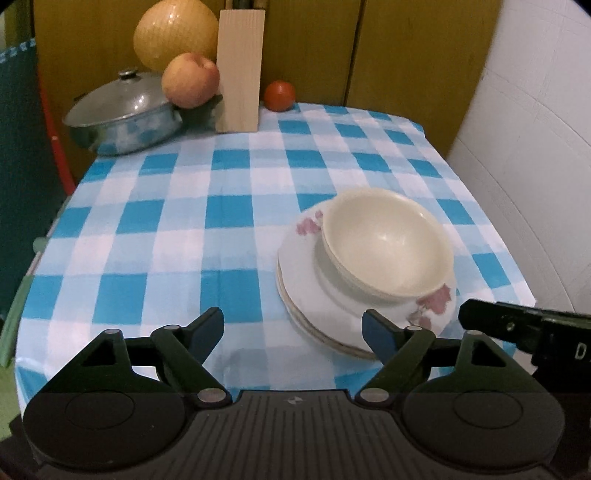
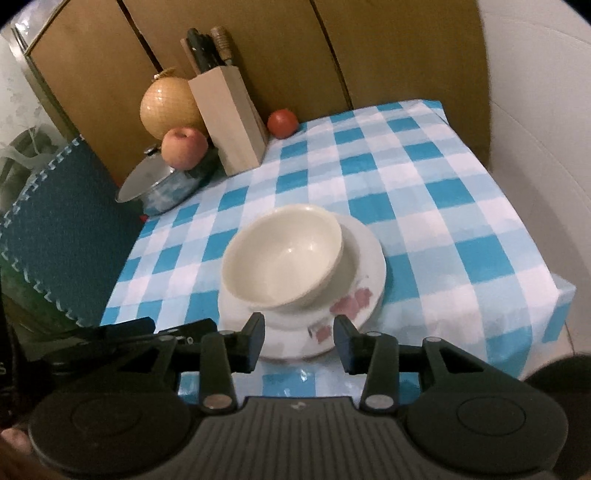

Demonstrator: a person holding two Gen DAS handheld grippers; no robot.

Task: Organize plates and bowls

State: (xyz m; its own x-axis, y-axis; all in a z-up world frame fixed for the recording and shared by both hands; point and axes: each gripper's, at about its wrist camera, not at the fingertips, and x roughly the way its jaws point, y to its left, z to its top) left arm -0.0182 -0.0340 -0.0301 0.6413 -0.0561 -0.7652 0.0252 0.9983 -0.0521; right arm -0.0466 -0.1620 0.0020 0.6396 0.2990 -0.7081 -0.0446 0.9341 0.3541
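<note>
A cream bowl sits off-centre on a short stack of white plates with pink flower prints, on the blue-checked tablecloth. My left gripper is open wide just in front of the stack, its right finger close to the near plate rim, nothing between the pads. My right gripper is partly open at the stack's near edge. The plate rim shows in the gap and the pads do not press on it. Each gripper's body shows at the edge of the other's view.
At the back left stand a lidded steel pot, an apple, a large yellow netted fruit, a wooden knife block and a tomato. A teal cushioned panel borders the left side; a white wall borders the right.
</note>
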